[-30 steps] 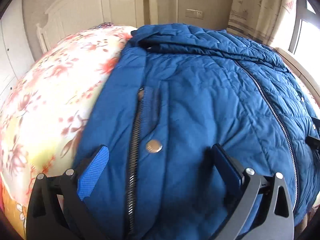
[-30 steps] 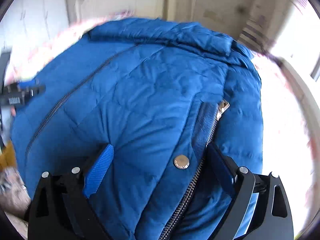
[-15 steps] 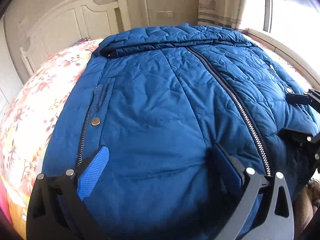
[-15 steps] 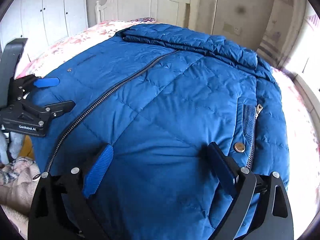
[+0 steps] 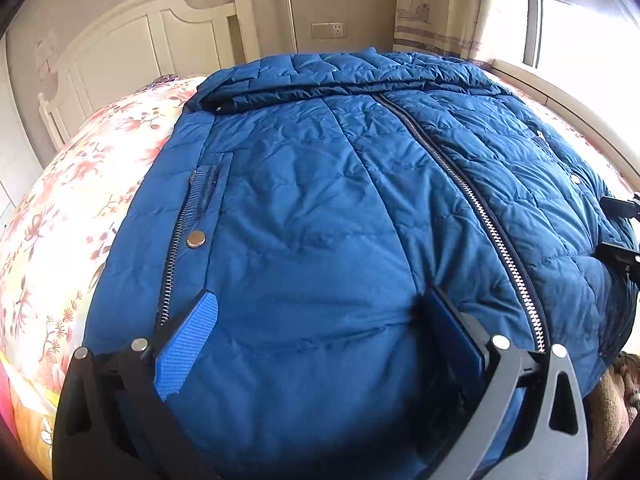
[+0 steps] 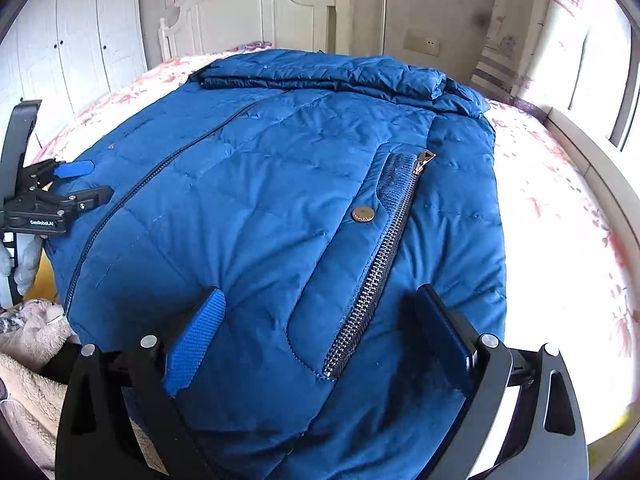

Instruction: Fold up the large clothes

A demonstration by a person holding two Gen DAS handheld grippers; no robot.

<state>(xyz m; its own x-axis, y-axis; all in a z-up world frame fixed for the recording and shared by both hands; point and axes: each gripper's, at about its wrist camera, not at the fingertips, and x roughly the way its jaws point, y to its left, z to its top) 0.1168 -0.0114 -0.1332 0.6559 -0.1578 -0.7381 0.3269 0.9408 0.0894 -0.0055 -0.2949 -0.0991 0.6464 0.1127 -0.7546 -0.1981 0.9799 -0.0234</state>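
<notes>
The bed [image 5: 80, 184], covered by a floral sheet, carries a blue quilted jacket [image 5: 320, 208] lying front side up and zipped, its hem at the bed's near edge. The left gripper [image 5: 320, 344] hovers over the hem with fingers spread wide, gripping nothing. The right gripper [image 6: 320, 332] hovers over the zippered pocket [image 6: 380, 240], fingers likewise spread.

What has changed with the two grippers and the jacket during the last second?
Both grippers pulled back toward the hem: the left gripper drifted from the pocket zipper toward the middle, the right gripper backed off its pocket snap. Nothing was gripped; both stayed open. The jacket stayed flat on the bed.
</notes>
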